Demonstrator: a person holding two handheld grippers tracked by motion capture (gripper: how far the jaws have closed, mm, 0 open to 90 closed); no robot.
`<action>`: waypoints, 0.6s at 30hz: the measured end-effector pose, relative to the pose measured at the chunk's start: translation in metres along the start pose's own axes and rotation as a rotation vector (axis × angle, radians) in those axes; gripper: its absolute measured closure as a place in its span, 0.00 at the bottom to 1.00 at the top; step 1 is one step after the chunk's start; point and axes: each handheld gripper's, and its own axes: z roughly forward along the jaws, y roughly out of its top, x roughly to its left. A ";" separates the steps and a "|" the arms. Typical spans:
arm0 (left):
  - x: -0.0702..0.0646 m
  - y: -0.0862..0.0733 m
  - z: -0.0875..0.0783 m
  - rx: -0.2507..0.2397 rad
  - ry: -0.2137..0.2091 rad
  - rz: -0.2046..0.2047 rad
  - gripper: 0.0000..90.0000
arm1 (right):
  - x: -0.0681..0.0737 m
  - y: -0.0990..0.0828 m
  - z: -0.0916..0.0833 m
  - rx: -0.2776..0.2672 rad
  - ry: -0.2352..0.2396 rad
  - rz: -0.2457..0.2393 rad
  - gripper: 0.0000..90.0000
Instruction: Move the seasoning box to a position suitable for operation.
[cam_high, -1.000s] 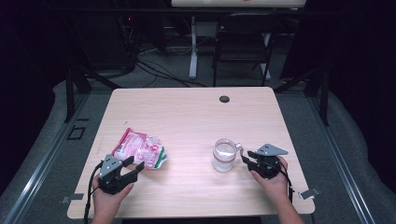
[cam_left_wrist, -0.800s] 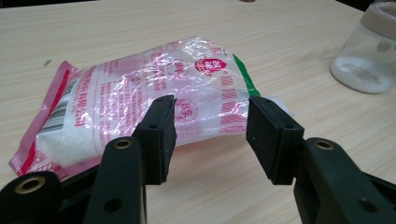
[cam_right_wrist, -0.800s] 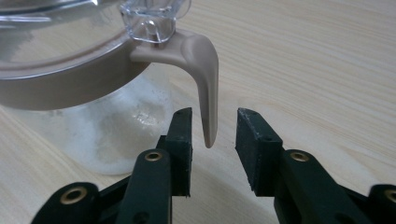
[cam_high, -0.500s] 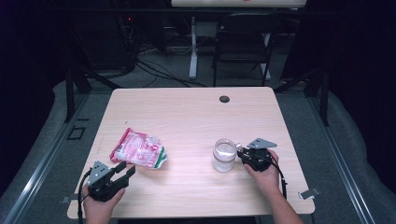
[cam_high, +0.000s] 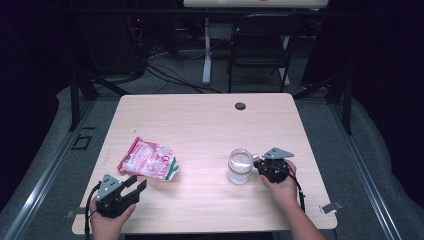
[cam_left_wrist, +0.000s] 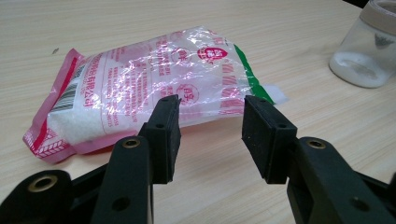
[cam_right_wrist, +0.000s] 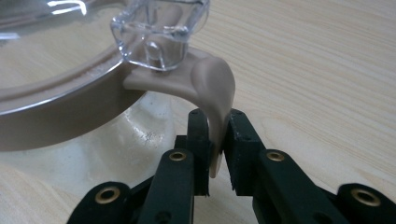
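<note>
Setting: pale wood table (cam_high: 200, 125) in a dark room; chair and cables beyond it.
Right gripper (cam_right_wrist: 215, 140): jaws have just been closing and now pinch the beige latch tab (cam_right_wrist: 212, 93) of the jar (cam_high: 240, 166), at the table's 4 o'clock.
Left gripper (cam_left_wrist: 210, 133): spread, nothing between the jaws; it has drawn back from the pouch (cam_high: 148, 160) toward the table's 7 o'clock.
Change: a second ago the right jaws stood wider beside the jar.
Meaning: the lid clasp looks secured, probably ready for opening.
Count: one jar, one pouch, two grippers, one dark disc (cam_high: 240, 106) at 12 o'clock.

Glossy crinkled plastic bag (cam_left_wrist: 154, 84), matt wood table (cam_high: 200, 125)
</note>
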 end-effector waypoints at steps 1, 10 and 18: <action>0.000 0.000 0.000 0.000 0.000 0.000 0.62 | 0.000 0.000 0.000 0.003 0.002 -0.006 0.90; -0.003 0.002 0.004 0.011 -0.015 0.019 0.63 | 0.003 -0.001 -0.004 0.016 0.001 -0.024 0.90; -0.007 0.004 0.011 0.017 -0.027 0.044 0.63 | 0.008 -0.003 -0.008 0.019 0.010 -0.036 0.90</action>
